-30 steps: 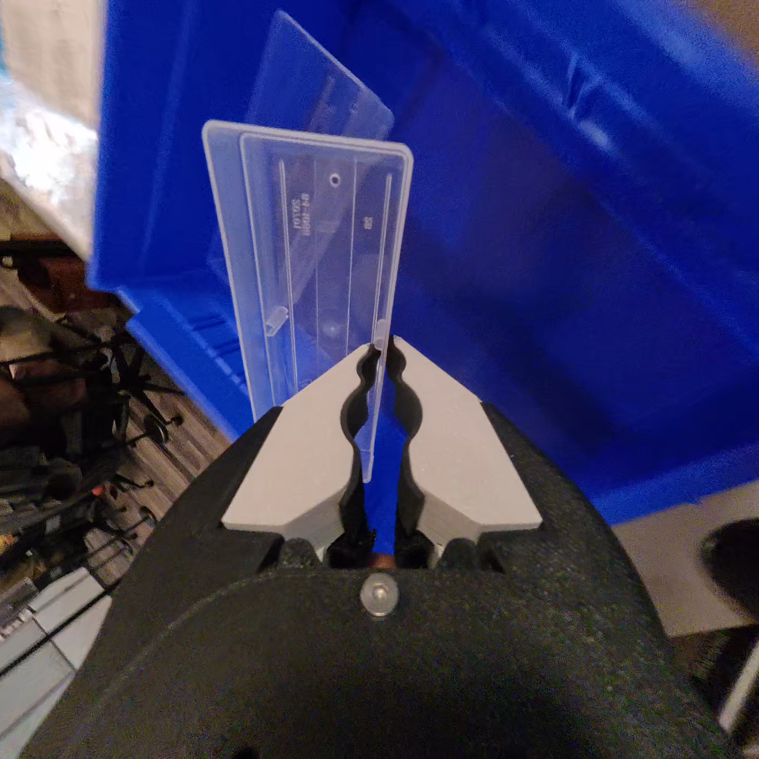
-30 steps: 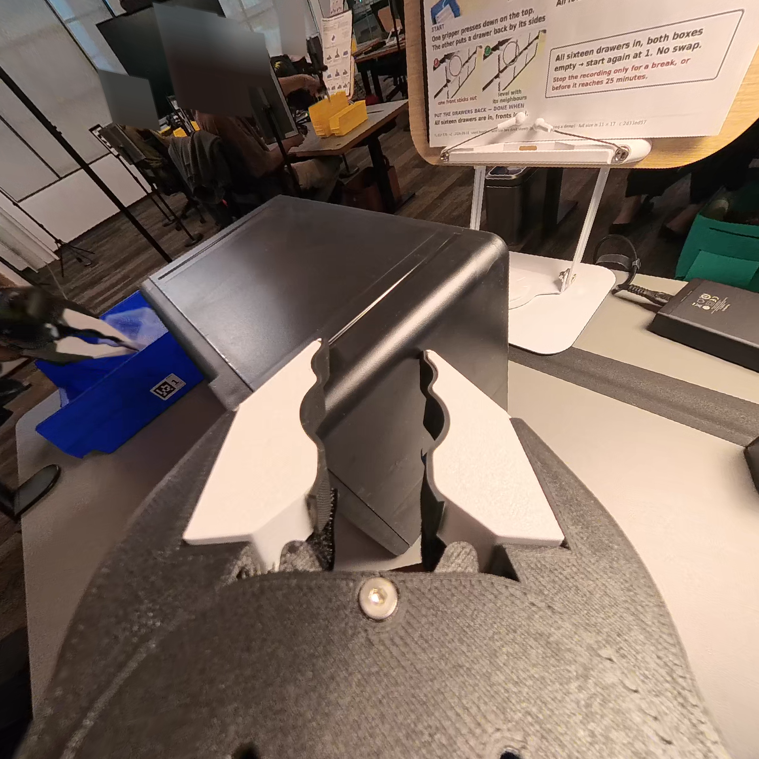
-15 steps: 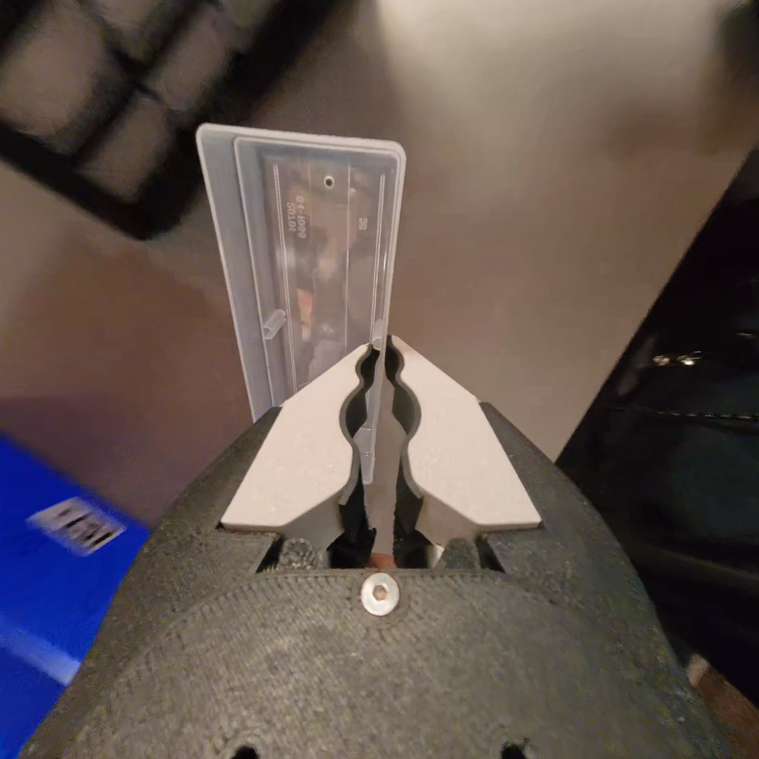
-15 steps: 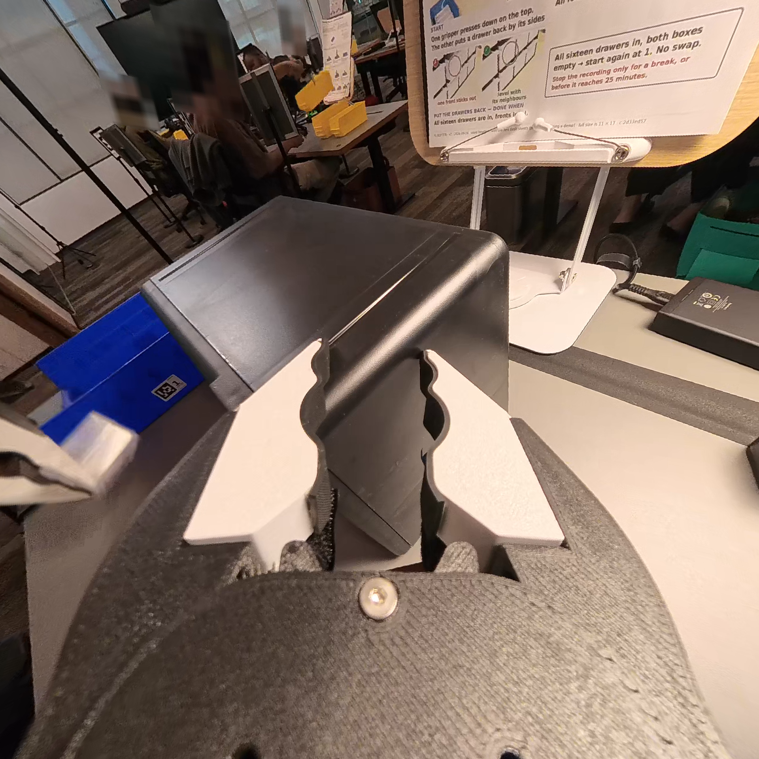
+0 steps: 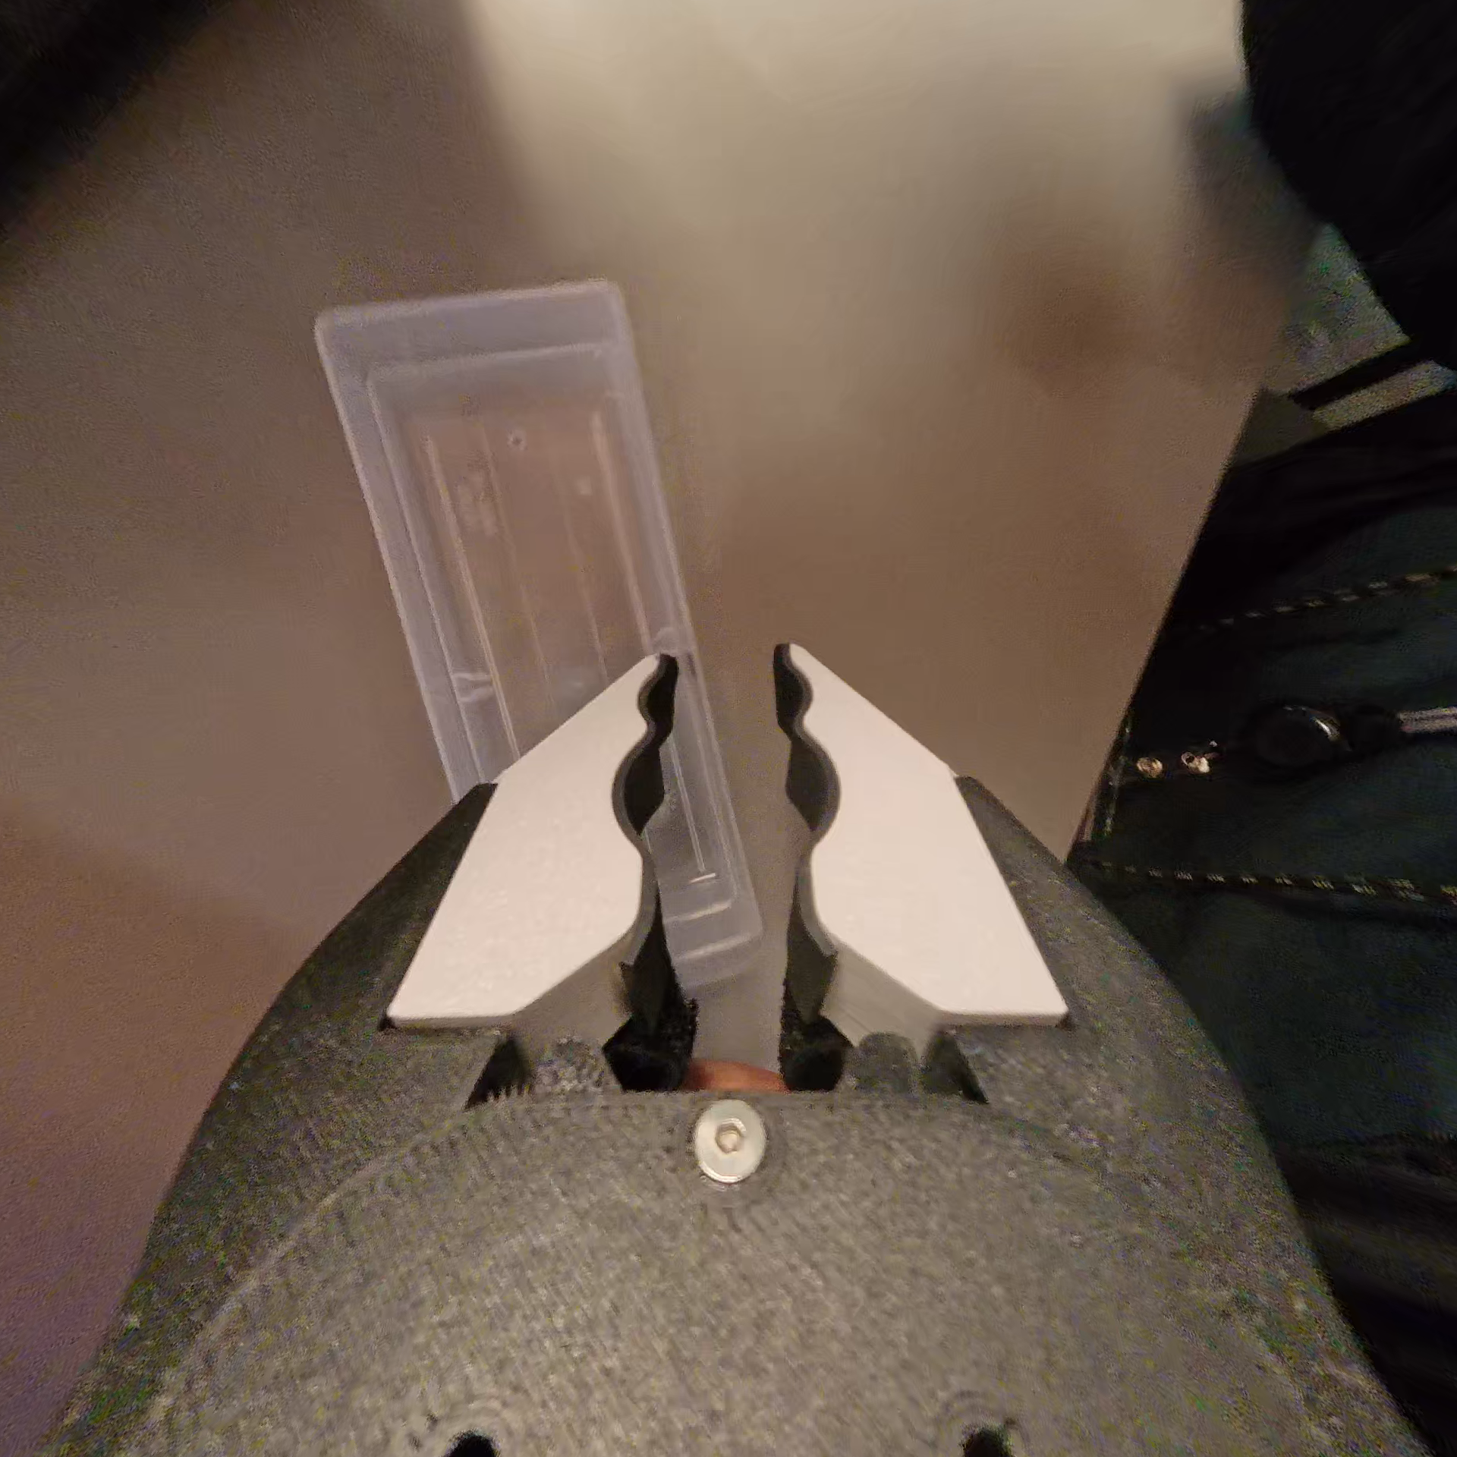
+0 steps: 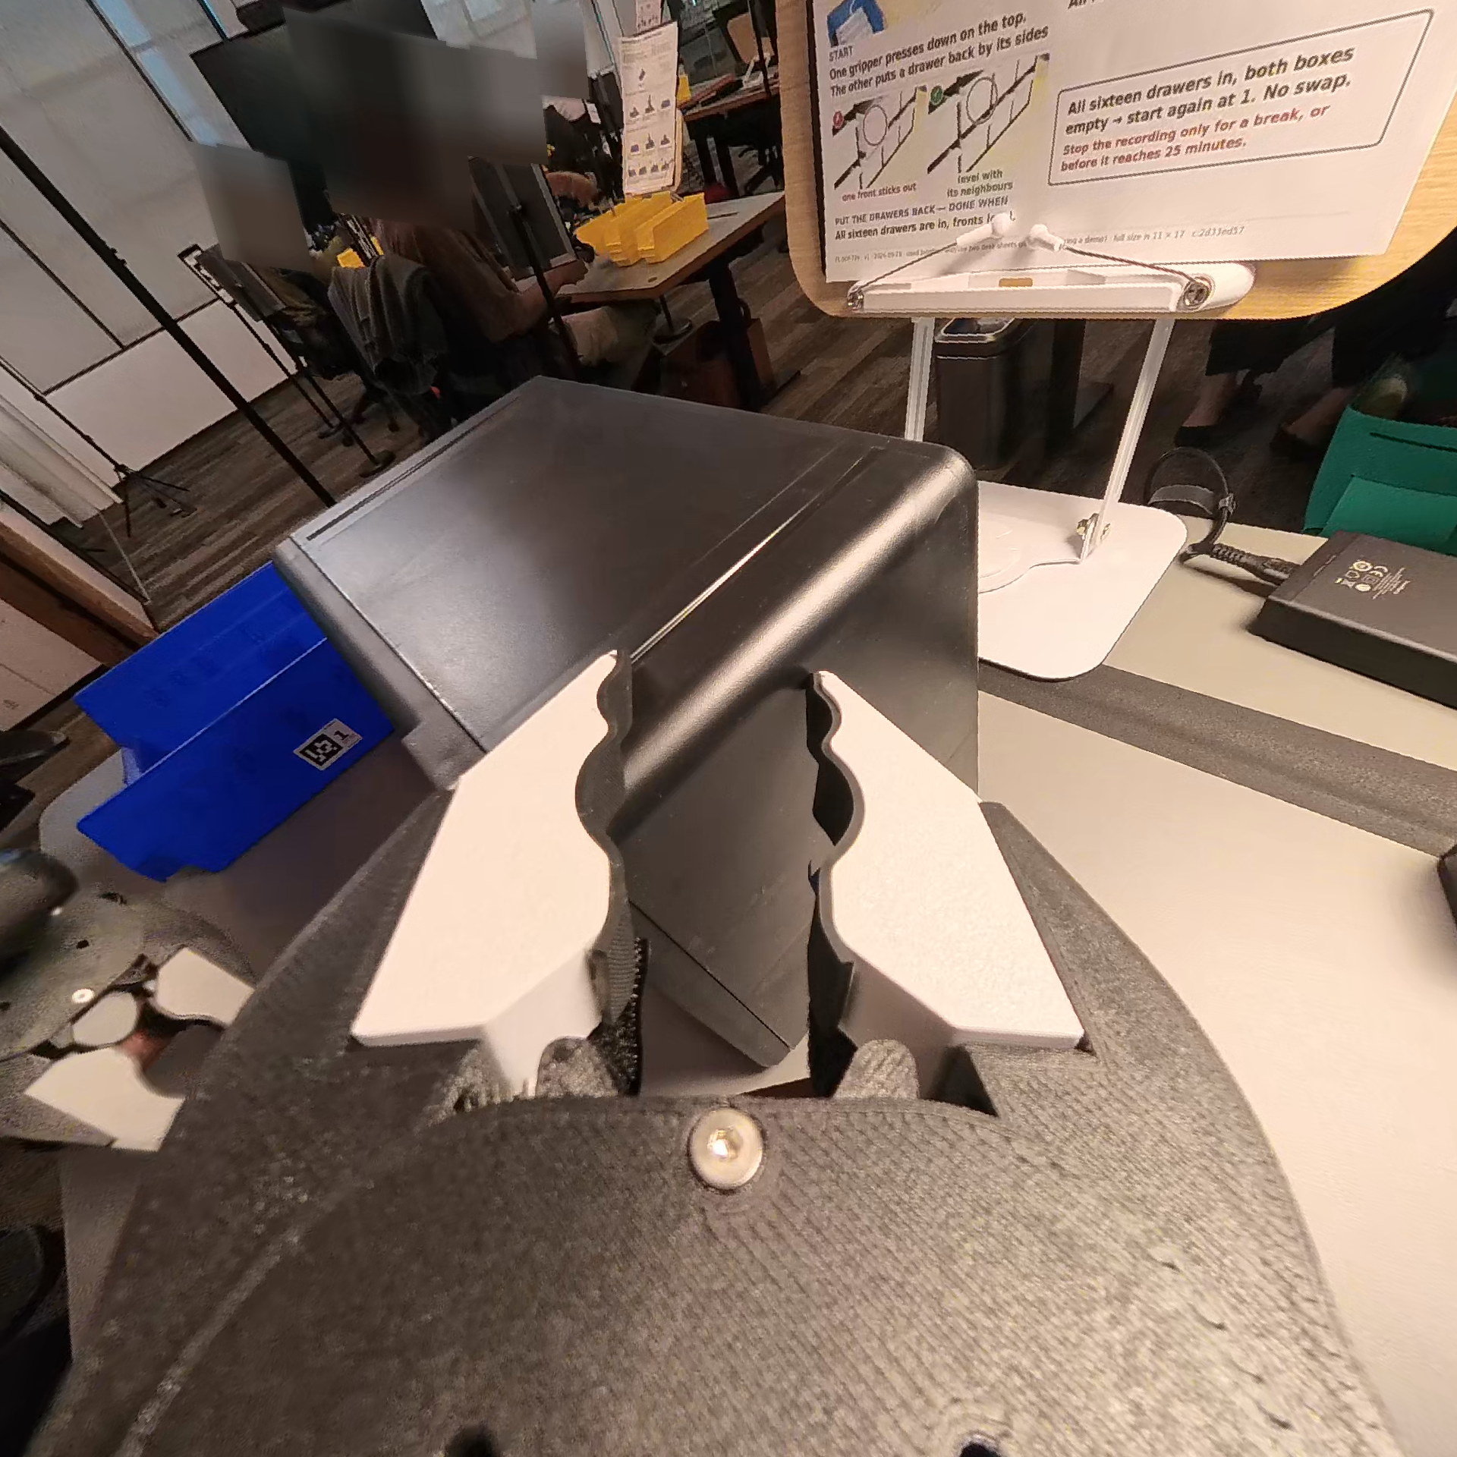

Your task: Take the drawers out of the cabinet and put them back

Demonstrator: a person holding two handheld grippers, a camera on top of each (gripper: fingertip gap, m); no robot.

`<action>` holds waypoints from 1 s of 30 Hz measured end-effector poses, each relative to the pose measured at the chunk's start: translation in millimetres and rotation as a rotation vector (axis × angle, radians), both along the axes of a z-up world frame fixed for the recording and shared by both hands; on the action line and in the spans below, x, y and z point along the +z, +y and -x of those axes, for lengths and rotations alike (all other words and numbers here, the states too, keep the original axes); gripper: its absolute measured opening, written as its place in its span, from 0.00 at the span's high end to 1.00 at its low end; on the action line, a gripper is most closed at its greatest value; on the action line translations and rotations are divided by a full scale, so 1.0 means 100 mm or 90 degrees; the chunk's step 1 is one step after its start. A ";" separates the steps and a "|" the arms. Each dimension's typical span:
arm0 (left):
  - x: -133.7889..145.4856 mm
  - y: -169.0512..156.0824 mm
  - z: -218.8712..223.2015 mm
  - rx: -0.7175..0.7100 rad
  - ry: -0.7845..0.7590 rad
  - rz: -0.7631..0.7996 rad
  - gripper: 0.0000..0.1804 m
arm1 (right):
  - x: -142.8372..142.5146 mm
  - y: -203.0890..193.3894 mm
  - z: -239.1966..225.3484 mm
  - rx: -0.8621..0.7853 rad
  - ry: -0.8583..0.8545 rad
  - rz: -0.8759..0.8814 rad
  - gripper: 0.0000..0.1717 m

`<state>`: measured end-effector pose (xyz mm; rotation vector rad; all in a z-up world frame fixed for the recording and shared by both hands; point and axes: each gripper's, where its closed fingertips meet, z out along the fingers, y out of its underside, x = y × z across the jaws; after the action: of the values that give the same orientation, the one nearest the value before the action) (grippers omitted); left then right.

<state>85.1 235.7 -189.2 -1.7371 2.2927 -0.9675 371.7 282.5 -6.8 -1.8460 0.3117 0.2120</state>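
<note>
In the left wrist view a clear plastic drawer (image 5: 512, 504) lies flat on the beige table (image 5: 907, 315), slanting up to the left. My left gripper (image 5: 725, 654) is open above its near end. The drawer lies by the left finger, with a clear gap to the right pad. In the right wrist view my right gripper (image 6: 719, 666) is open, fingers spread over the near top corner of the black cabinet (image 6: 591, 536), gripping nothing. The left gripper also shows in that view at the lower left (image 6: 134, 1041).
A blue bin (image 6: 221, 725) with a tag stands left of the cabinet. A white stand (image 6: 1064, 607) with an instruction sheet and a black box (image 6: 1372, 607) are at the back right. Dark clothing (image 5: 1301, 709) fills the right edge of the left wrist view.
My left gripper carried the clear drawer from over the blue bin to the table, then opened; the drawer left the grasp and now lies tilted on the table. The right gripper has not moved.
</note>
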 end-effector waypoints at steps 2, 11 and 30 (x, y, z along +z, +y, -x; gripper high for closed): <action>0.14 -0.02 0.05 -0.039 -0.037 0.002 0.81 | 0.00 0.00 0.00 0.000 -0.001 0.000 0.73; 0.26 0.30 0.62 -0.368 -0.132 -0.211 0.76 | 0.00 0.00 0.00 0.000 -0.002 0.001 0.73; 0.13 0.32 0.48 -0.464 -0.153 -0.247 0.92 | 0.01 0.00 0.00 0.002 0.002 -0.004 0.73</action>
<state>36.9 268.1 -176.2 -0.5974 2.7324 -0.6764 371.8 283.0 -6.2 -1.8402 0.3108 0.2178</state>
